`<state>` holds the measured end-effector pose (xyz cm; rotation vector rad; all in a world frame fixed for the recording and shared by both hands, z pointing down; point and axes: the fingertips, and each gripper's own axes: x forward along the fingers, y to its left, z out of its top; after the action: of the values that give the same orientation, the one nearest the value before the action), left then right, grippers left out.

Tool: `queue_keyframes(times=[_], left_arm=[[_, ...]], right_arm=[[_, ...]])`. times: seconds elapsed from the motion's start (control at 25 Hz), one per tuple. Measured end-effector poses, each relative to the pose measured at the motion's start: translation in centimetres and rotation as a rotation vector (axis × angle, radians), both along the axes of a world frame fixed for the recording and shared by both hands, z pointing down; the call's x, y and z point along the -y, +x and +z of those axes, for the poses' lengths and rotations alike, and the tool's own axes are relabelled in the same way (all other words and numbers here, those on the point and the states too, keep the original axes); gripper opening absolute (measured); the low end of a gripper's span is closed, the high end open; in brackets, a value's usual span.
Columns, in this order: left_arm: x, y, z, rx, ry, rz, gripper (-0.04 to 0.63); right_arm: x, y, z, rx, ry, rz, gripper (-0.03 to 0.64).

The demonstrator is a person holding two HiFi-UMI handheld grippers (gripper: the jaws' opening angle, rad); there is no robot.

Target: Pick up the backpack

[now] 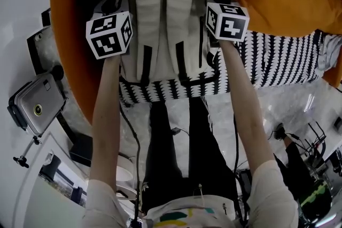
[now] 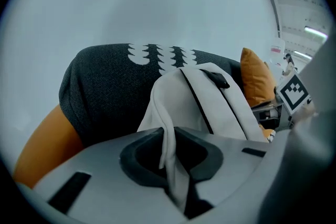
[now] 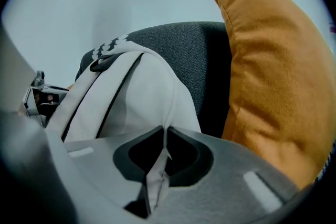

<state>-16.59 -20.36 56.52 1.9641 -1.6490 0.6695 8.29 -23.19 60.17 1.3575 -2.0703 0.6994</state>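
1. A dark grey backrest [image 2: 105,86] fills the background. A black-and-white patterned cover [image 1: 267,61] is spread over the seat in front of it, and the same pattern shows at the top of the backrest.
2. An orange cushion [image 3: 268,81] leans against the backrest just to the right of the backpack. More orange upholstery [image 1: 69,61] curves round at the left.
3. The white backpack [image 1: 160,18], trimmed in black, stands upright on the patterned cover. It rests against the backrest, between the person's two outstretched arms.
4. The left gripper [image 2: 169,136] is clenched on a fold of white fabric at the backpack's left edge, with the cloth pinched between its dark pads.
5. The right gripper [image 3: 164,136] grasps a matching fold of the backpack at its right edge, and the fabric bunches below the closed pads.
6. A silver box-shaped device [image 1: 35,101] sits on a stand off to the left, well apart from the seat.
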Motion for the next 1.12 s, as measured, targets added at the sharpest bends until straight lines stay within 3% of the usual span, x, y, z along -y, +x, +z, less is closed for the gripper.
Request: queue_keyframes(times=[0.12,0.48,0.8,1.12], left_arm=[[-0.3,0.0,0.2,0.042,0.008,0.000,0.055],[-1.1,-0.1,-1.6,0.026,0.055,-0.012,0.054],[-1.7,0.6,-4.4,0.046,0.118,-0.046,0.052],[-2.7,0.1,-8.0,-0.043,0.188,-0.102,0.049]], right_arm=[[-0.3,-0.1,0.3,0.007,-0.003,0.003,0.028],[-1.2,-0.3,-1.8,-0.036,0.044,-0.032,0.025],[-1.9,0.2,-5.6,-0.128,0.171,-0.102,0.021],[-2.4,-0.9,-9.9,-0.159,0.278,-0.143,0.020]])
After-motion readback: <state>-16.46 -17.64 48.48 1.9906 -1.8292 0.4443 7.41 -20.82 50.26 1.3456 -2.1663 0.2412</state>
